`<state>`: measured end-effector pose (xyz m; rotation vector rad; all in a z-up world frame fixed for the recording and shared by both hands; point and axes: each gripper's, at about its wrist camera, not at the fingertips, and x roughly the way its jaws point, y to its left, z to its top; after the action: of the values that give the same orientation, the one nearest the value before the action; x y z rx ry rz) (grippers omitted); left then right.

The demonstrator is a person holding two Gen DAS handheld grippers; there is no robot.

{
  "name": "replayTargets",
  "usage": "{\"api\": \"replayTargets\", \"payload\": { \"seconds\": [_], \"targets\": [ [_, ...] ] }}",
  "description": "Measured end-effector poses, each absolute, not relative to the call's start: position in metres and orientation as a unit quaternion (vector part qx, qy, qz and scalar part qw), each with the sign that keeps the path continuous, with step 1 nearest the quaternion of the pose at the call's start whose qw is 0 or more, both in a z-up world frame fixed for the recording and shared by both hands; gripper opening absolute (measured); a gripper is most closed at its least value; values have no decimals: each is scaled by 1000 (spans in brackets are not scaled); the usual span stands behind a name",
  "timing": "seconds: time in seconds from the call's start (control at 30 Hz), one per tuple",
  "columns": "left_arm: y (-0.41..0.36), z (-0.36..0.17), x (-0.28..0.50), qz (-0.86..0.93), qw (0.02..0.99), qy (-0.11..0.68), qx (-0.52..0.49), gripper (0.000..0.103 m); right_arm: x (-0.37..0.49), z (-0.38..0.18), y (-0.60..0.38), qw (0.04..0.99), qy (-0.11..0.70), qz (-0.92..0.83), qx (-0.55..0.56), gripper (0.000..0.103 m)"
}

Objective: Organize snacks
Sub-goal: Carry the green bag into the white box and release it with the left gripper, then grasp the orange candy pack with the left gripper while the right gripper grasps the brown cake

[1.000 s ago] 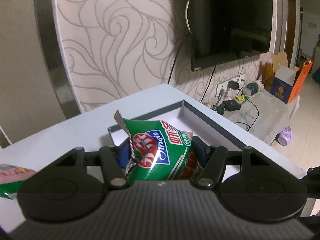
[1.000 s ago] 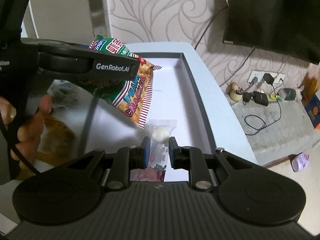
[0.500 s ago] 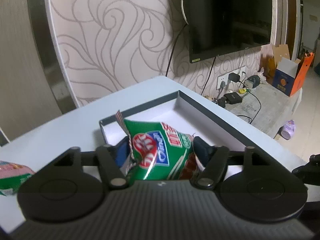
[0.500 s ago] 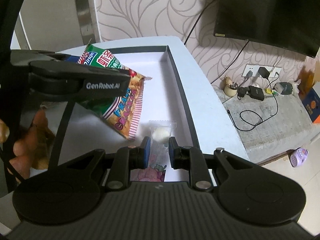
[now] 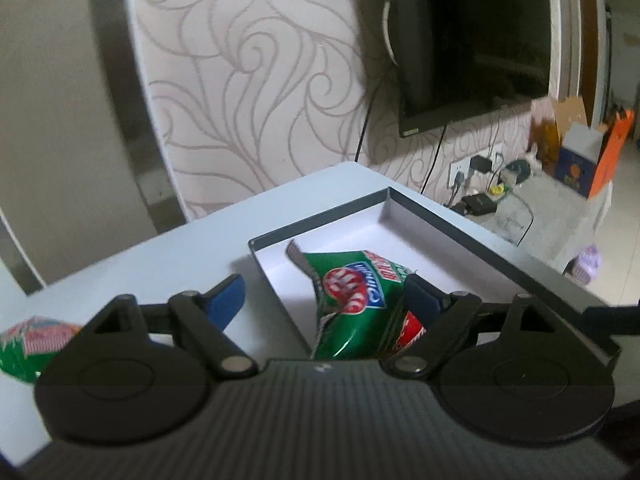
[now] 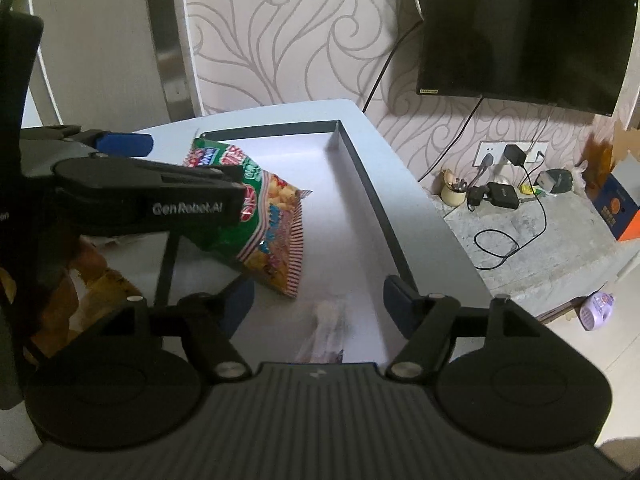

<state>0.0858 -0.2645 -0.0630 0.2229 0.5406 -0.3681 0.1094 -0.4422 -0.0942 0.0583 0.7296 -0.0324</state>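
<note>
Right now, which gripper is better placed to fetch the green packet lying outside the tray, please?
Left: the green packet lies beside the left gripper, its jaws opening around the cracker bag. The right gripper, opening over a candy, is across the tray.

Green-and-red snack bag [image 5: 360,300], white tray [image 6: 344,216], beige swirl-patterned wall [image 5: 248,92].

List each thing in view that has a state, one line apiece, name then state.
left gripper: jaws opening, pads off the bag between them.
right gripper: jaws opening, apart from the wrapped candy.
green cracker bag: crumpled, over the tray, leaning on one finger.
wrapped candy: blurred, inside the tray.
tray: open, no lid.
television: screen dark.
</note>
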Motion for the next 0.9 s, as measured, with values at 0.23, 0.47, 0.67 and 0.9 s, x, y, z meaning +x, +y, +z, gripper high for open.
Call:
{"api": "replayTargets", "payload": {
  "seconds": [0.23, 0.47, 0.67, 0.9],
  "targets": [
    [-230, -46, 78, -215, 940, 254, 70, 88, 93, -81, -429, 937, 347, -18, 37, 78],
    [-180, -27, 67, -210, 947, 240, 44, 88, 78, -67, -417, 943, 329, -7, 53, 78],
    [-127, -24, 41, -187, 955, 218, 66, 88, 67, -52, -390, 951, 303, 29, 59, 79],
    [-78, -40, 10, -158, 959, 225, 73, 88, 63, -52, -335, 945, 306, 106, 36, 80]
  ]
}}
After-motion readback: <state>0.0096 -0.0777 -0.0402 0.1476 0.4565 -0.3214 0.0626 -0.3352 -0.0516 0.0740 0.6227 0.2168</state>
